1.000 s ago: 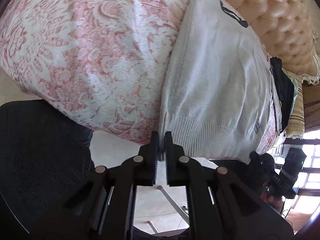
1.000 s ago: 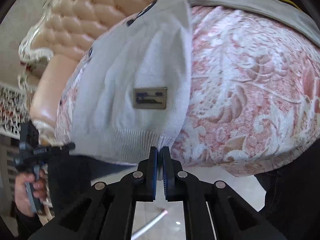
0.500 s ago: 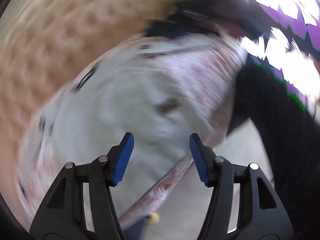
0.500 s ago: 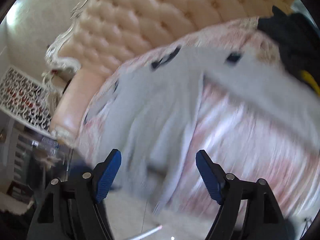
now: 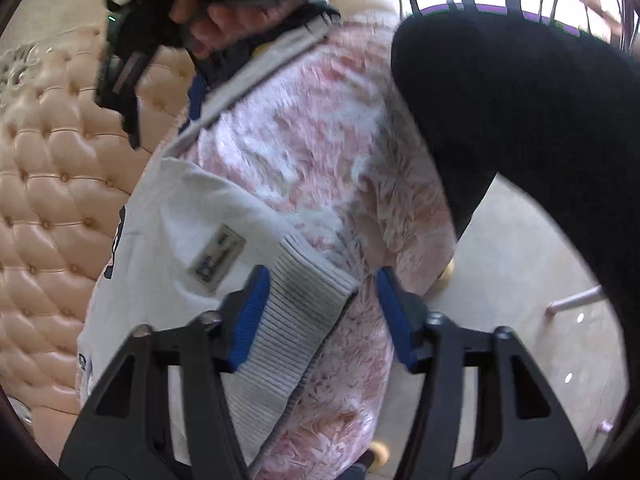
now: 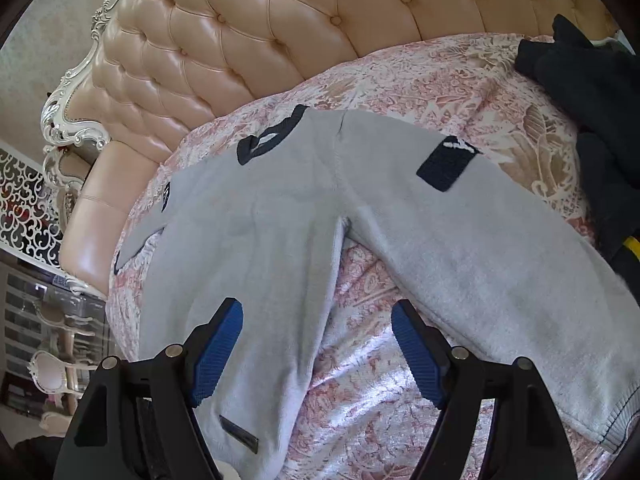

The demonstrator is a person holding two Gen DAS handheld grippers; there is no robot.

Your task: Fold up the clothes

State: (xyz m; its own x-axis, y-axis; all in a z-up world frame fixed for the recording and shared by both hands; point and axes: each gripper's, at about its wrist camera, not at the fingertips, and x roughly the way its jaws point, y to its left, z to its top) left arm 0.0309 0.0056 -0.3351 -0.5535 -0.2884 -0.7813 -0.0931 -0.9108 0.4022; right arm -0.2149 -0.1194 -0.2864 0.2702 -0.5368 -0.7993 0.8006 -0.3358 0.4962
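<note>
sweater spread flat, both sets of jaws apart

the grey sweater lay face up on the pink patterned bedspread, neckline toward the tufted headboard and ribbed hem at the near edge of the bed. its long axis ran from hem to collar, away from both tools. one sleeve stretched out to the side toward a dark pile of clothing, its cuff hanging near the bed's edge.

the left gripper was wide apart, holding nothing, with a corner of the hem lying right between its blue pads. the right gripper was likewise spread and empty, hovering over the side seam below the armpit, the body under its one pad and the bedspread under the other.

judged from this, the left tool was nearer the hem and the right tool nearer the outstretched sleeve. no fold showed in the body or the sleeve; whichever fold followed would turn on the sleeve lying crosswise to the body's axis.
</note>
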